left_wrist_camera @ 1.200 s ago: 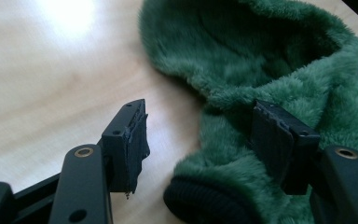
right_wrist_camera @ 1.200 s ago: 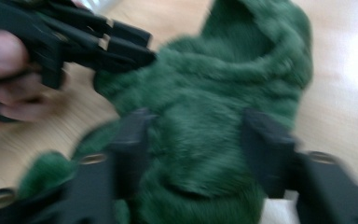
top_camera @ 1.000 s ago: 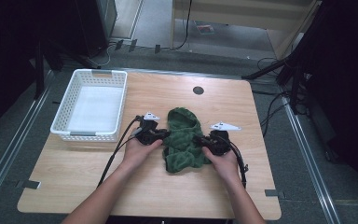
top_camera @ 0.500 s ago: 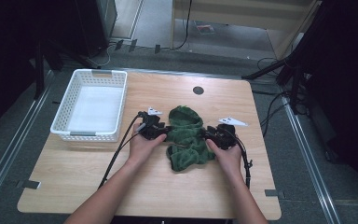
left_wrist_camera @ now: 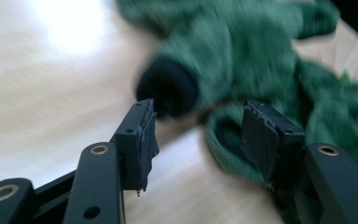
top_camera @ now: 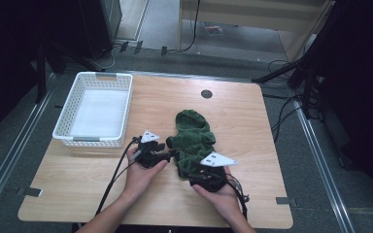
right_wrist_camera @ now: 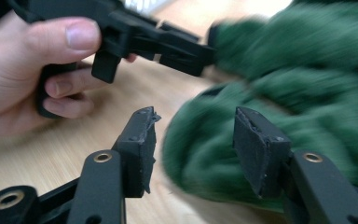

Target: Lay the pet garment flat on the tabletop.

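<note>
Both hand-held grippers (top_camera: 172, 156) (top_camera: 201, 175) open; green cloth (top_camera: 193, 138) btwn, seemingly unclamped.

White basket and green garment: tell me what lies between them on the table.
In the high view, only bare wooden tabletop separates the white basket from the green garment. The left gripper sits nearer the person, below that stretch.

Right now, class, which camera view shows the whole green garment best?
The high view: the green garment lies crumpled on the table, complete between both grippers. The left gripper view and right gripper view catch just blurred close-up folds past their open jaws.
</note>
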A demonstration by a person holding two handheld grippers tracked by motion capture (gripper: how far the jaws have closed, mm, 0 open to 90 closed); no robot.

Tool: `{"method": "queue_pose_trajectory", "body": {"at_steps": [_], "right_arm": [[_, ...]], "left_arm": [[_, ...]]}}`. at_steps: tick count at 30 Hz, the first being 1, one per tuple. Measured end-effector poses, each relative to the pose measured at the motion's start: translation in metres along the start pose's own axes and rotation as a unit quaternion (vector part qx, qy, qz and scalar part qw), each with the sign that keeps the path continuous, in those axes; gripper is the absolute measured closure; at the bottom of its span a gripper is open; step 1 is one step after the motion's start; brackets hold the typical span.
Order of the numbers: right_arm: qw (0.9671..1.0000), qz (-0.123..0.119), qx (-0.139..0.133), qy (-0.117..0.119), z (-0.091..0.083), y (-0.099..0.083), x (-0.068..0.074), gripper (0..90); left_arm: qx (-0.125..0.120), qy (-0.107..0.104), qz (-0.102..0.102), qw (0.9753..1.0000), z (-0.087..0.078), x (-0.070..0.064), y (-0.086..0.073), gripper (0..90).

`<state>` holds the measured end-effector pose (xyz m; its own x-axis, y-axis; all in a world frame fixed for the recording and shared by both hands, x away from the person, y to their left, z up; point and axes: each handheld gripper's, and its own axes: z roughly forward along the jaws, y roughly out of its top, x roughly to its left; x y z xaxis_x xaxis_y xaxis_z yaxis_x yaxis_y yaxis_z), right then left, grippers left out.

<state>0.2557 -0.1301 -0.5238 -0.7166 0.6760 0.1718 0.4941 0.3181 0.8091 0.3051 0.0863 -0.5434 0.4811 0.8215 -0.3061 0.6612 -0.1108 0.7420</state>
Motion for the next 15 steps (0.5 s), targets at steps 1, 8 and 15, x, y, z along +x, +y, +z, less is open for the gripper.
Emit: {"method": "queue_pose_trajectory", "body": {"at_steps": [1,8,15], "right_arm": [[0.9999,-0.001,0.009,-0.006,0.006,-0.002,0.004,47.8],[0.9976,-0.020,0.031,-0.059,0.021,-0.009,0.009,82.5],[0.9965,0.025,-0.072,-0.033,-0.029,0.013,-0.007,86.0]], "left_arm": [[0.005,-0.001,0.000,1.0000,0.002,-0.001,-0.001,46.4],[-0.001,-0.006,0.001,1.0000,0.004,-0.001,-0.001,50.0],[-0.005,0.018,0.028,0.9994,0.005,-0.009,0.000,46.5]]}}
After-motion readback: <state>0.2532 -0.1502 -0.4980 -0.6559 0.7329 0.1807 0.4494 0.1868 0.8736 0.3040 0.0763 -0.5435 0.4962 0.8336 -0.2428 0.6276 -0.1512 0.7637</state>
